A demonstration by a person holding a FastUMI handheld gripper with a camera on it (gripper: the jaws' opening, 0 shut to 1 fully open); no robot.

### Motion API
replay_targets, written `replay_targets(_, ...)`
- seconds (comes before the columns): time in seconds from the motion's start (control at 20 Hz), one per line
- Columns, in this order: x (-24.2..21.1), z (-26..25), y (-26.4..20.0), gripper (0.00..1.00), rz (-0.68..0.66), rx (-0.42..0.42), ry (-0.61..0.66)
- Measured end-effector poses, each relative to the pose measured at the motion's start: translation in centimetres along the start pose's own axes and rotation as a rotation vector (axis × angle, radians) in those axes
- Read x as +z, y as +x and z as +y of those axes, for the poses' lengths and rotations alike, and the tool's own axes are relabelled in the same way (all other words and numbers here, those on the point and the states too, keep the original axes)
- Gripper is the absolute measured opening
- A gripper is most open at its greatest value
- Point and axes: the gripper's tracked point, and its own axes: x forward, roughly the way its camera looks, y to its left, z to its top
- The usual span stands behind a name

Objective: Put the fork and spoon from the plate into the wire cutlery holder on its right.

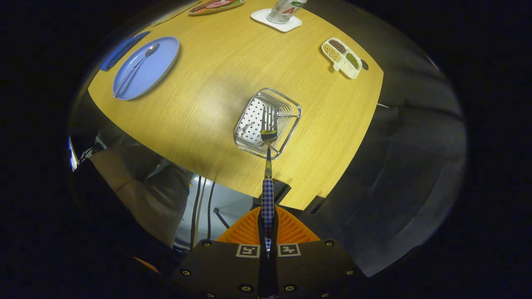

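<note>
Roughly halfway, I reckon: my gripper (268,224) has its fingers clamped on the fork (268,166), tines over the wire cutlery holder (286,109). The spoon (135,68) lies on the plate (160,66), far left.

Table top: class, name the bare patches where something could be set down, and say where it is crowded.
Free: the wide stretch between the blue plate and the wire holder, and the strip between holder and divided snack dish. Crowded: the far edge, with coaster and cup. The gripper, shut on the fork, hangs over the holder.
</note>
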Motion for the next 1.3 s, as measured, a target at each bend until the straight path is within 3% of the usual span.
replay_targets(0.95,2.9,0.5,4.0,0.01,0.14,0.029,-0.081)
replay_targets(1.3,3.5,0.0,3.8,0.12,0.081,0.025,-0.042)
